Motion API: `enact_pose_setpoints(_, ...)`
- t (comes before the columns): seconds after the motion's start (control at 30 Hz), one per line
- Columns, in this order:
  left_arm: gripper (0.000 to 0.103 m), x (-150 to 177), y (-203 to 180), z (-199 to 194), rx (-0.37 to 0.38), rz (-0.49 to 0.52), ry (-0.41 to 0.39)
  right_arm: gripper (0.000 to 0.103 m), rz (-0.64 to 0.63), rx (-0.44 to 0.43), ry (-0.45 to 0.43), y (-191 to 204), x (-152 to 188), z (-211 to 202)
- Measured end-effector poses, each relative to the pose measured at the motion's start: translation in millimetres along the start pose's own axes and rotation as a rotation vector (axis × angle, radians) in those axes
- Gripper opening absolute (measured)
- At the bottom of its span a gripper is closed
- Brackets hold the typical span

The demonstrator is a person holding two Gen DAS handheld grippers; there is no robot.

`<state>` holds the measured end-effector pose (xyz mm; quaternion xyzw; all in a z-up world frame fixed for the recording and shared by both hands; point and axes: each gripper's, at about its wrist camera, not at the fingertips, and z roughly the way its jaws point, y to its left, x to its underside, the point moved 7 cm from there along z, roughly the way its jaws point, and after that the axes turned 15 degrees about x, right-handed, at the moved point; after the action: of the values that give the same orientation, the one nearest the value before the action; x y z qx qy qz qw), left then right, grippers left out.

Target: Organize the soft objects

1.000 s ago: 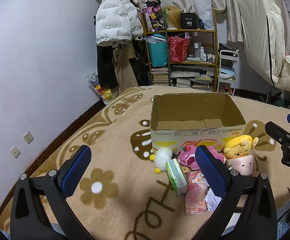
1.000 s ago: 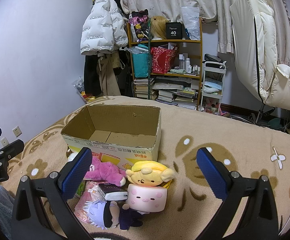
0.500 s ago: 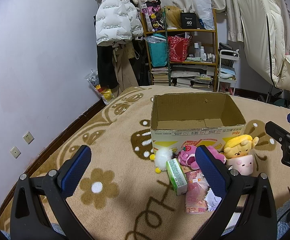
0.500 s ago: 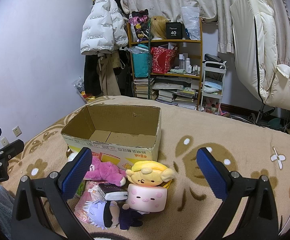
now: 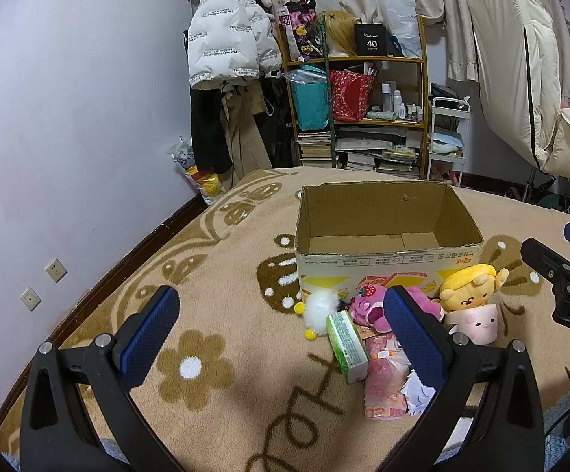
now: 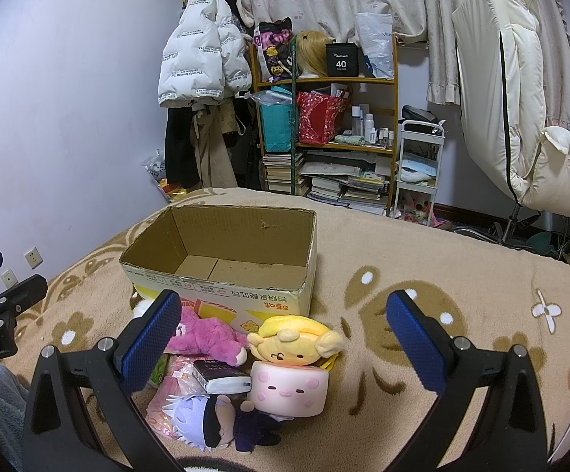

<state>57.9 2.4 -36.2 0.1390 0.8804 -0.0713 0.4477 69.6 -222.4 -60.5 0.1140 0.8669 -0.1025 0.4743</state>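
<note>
An open cardboard box (image 6: 222,263) stood on the tan blanket (image 6: 422,306). Both the left gripper (image 5: 281,326) and the right gripper (image 6: 285,334) hovered with fingers spread wide, holding nothing. Soft toys lay heaped against the box's front: a purple plush (image 6: 206,334), then a yellow plush (image 6: 297,340) atop a pink pig cushion (image 6: 289,389).

L gripper (image 5: 281,330): fingers wide apart, empty | R gripper (image 6: 285,334): fingers wide apart, empty

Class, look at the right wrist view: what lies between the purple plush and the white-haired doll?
In the right wrist view, a small dark box and a pink packet lie between the purple plush and the white-haired doll.
</note>
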Motion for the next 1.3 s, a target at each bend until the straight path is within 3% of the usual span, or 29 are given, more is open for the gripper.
enact_pose_setpoints(0.7,0.103,2.8,0.6,1.7,0.0,0.001,0.007,0.103,-0.001,0.0,0.003,0.7,0.4,2.0)
enact_pose_setpoints(0.87,0.103,13.6,-1.2,10.4,0.03,-0.011,0.041,0.103,0.001,-0.002,-0.003,0.0,-1.3,-0.5)
enact_pose_setpoints(1.3,0.102,5.6,8.4,38.9,0.031,-0.106,0.121,0.103,0.02,-0.027,0.046,6.7,-2.6,26.2)
